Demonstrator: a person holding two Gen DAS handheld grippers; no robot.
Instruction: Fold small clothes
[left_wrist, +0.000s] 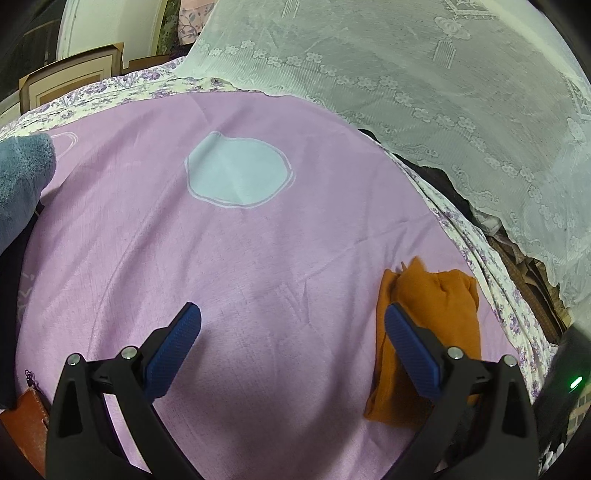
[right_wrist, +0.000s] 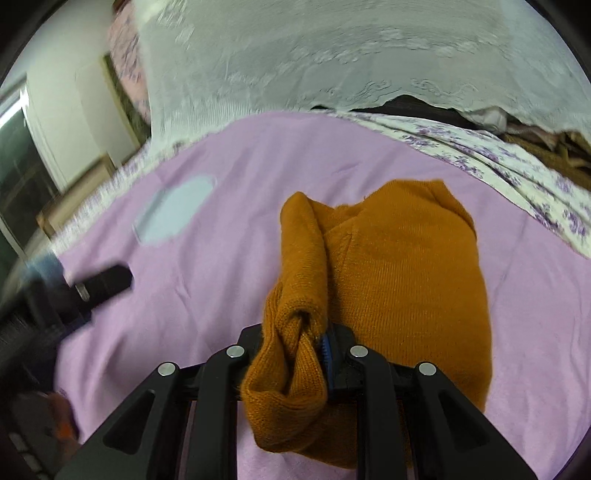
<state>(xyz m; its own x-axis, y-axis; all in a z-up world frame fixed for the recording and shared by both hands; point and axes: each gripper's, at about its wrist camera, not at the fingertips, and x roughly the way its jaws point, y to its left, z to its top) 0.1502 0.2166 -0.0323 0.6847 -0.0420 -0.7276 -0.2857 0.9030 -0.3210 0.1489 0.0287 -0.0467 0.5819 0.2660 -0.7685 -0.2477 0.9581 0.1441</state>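
and here is the right gripper (right_wrist: 312, 332), angled down over the bed, with a thick bunched fold of the mustard-orange knitted garment (right_wrist: 406, 273) wedged between its black jaws; the jaws stand only narrowly apart, the knit fills the gap, and a sliver of blue ribbed pad (right_wrist: 327, 350) peeks out pressed against the fabric on the right side. the gripped fold rises as a rolled ridge from the fingers and runs away from the camera, while the rest of the garment lies in a rounded heap on the pale lilac bedsheet (right_wrist: 221, 177), just beyond and to the right of the jaws. over in the left wrist view, the left gripper (left_wrist: 291, 321) stands wide open with nothing between its blue textured pads (left_wrist: 173, 354), only bare lilac sheet in the gap; the same orange garment (left_wrist: 439, 306) lies just right of its right finger and partly behind it, and whether they touch cannot be told. a light blue oval patch (left_wrist: 238, 170) is printed on the sheet farther off, a white lace cover (left_wrist: 406, 55) hangs over the far side, a floral purple-and-cream bedspread (left_wrist: 491, 273) borders the sheet, and a fuzzy grey-blue sleeve (left_wrist: 22, 173) sits at the left edge.
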